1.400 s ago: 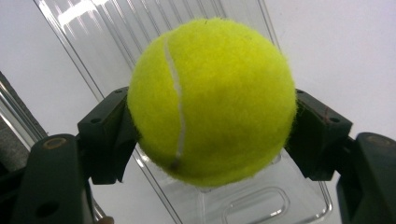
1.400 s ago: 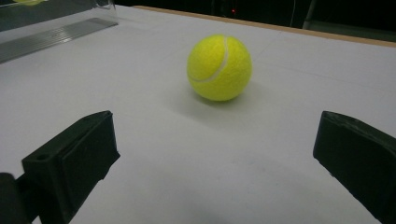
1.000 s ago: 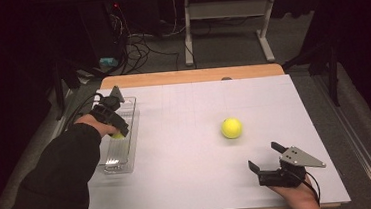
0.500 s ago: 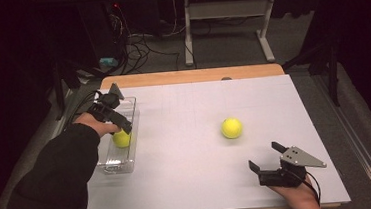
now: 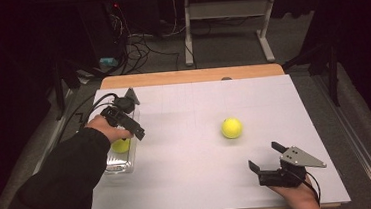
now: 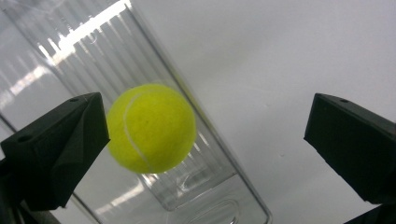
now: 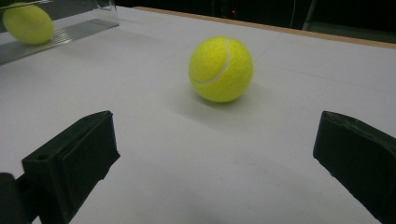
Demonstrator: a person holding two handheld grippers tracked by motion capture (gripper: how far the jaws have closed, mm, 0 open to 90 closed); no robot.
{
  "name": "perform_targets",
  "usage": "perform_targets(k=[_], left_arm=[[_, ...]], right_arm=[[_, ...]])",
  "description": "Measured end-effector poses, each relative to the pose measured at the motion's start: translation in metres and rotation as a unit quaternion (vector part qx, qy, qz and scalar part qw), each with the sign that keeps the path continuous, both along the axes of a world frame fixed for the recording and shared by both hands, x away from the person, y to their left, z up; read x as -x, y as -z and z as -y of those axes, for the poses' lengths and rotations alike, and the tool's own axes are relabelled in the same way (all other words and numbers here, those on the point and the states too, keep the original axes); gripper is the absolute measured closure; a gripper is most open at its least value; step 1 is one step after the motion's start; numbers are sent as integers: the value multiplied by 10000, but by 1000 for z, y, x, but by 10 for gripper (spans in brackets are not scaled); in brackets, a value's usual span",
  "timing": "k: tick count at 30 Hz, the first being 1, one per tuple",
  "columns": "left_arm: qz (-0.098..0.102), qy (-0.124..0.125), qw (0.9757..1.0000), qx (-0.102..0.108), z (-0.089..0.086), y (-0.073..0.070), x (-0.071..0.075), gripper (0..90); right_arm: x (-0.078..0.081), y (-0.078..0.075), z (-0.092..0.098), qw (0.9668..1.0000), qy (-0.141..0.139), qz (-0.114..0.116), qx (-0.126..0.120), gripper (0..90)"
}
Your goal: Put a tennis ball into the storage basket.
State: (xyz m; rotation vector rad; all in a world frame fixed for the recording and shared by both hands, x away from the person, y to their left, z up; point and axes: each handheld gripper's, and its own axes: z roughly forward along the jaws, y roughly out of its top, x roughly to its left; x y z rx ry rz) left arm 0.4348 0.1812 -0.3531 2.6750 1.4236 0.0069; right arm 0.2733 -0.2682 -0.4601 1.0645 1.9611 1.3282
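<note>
A yellow tennis ball (image 5: 121,145) lies inside a clear plastic tray (image 5: 120,162) at the table's left edge. My left gripper (image 5: 133,131) hovers just above it; its jaws have just opened and stand wide, with nothing pressed between them. In the left gripper view the ball (image 6: 152,128) rests on the tray's ribbed floor (image 6: 93,70), below the left gripper (image 6: 205,140) and close to one jaw. A second tennis ball (image 5: 231,128) sits on the white table right of centre. My right gripper (image 5: 265,156) rests open near the front edge, facing that ball (image 7: 221,69).
A white sheet (image 5: 205,183) covers the table, with a wooden strip (image 5: 191,76) along the far edge. Beyond it are dark floor, cables and a metal stand (image 5: 226,16). The right gripper view catches the tray (image 7: 70,32) and its ball (image 7: 28,23) at far left.
My left gripper let the ball go into the tray, opened wide, and lifted slightly away toward the table's middle. The right gripper and the other ball stayed still.
</note>
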Motion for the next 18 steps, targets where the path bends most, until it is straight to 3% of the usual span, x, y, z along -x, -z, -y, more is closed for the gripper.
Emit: perform_targets(k=[18], left_arm=[[-40, 689, 9976, 111, 57, 8, 21, 5]], right_arm=[[0, 0, 1, 10000, -5, 12, -7, 0]])
